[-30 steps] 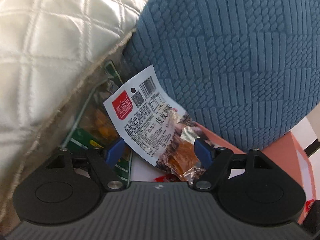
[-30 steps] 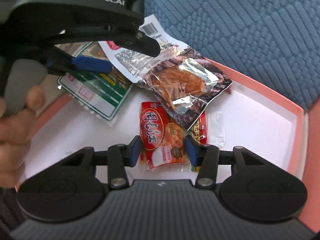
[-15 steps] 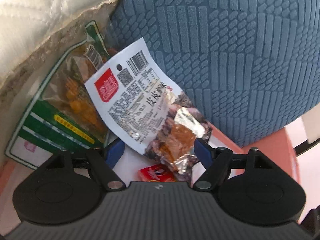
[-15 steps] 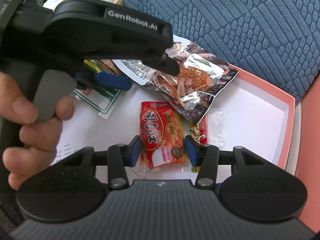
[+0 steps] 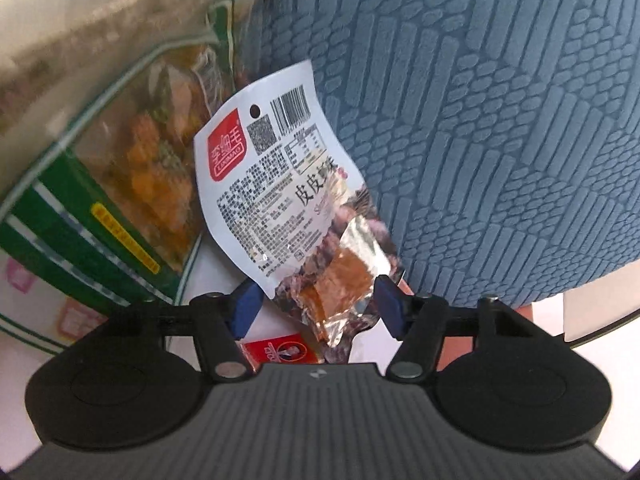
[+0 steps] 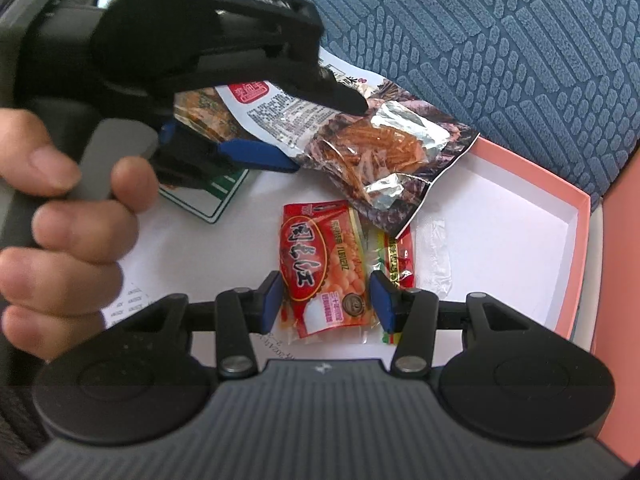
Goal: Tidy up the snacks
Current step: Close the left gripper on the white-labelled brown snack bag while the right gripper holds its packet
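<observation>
The pink box (image 6: 576, 248) lies against the blue cushion (image 6: 500, 40), and all the snacks sit on its white floor. Largest is the green pack (image 5: 80, 216), at the box's far left corner, partly under the white pack (image 5: 276, 184). The white pack's long axis runs from that far left corner towards the middle of the box, its foil end nearest the left claw (image 5: 316, 304). That claw's jaws have just been closing; the foil end lies between them, but the pads do not yet press it, so the claw is open. The left claw is the nearer one to the white pack. The red pack (image 6: 324, 268) lies near the box's front edge, long axis pointing away, between the jaws of the right claw (image 6: 328, 300), which is also open, pads just beside its edges.
</observation>
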`<state>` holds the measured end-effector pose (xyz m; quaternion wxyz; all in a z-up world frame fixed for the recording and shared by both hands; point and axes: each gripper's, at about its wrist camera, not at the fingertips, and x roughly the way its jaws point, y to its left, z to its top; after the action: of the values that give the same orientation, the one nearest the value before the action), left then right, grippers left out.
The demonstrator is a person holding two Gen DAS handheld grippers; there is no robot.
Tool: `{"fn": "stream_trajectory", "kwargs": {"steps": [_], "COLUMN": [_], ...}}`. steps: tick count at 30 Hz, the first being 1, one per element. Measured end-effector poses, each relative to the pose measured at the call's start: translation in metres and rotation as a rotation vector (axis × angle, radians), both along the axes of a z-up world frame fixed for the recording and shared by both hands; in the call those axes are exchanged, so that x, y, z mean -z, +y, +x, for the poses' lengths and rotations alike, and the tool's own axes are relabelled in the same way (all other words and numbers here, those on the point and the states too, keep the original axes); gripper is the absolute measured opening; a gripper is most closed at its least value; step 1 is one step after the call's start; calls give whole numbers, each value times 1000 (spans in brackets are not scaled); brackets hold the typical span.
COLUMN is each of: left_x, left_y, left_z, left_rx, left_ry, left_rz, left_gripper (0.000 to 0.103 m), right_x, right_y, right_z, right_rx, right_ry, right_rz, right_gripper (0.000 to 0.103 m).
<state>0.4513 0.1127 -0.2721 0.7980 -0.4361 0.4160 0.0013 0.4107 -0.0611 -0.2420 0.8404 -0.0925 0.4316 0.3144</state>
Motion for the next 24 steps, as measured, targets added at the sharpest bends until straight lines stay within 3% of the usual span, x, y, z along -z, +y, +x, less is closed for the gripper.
{"fn": "stream_trajectory", "kwargs": {"steps": [10, 17, 20, 24], "left_x": [11, 11, 16, 17], "left_y": [5, 4, 0, -2], "left_z": [8, 7, 12, 17], "left_rx": [-42, -43, -48, -39], "left_ry": [4, -12, -6, 26], "left_rz": [-59, -26, -16, 24], "left_gripper": [67, 59, 52, 31], "right_x": [2, 0, -1, -4], "right_y": [-4, -16, -22, -30], "right_z": [2, 2, 0, -8], "right_rx": [13, 47, 70, 100], "right_ry": [7, 18, 18, 15], "right_rz": [6, 14, 17, 26], "right_gripper": [50, 50, 50, 50]}}
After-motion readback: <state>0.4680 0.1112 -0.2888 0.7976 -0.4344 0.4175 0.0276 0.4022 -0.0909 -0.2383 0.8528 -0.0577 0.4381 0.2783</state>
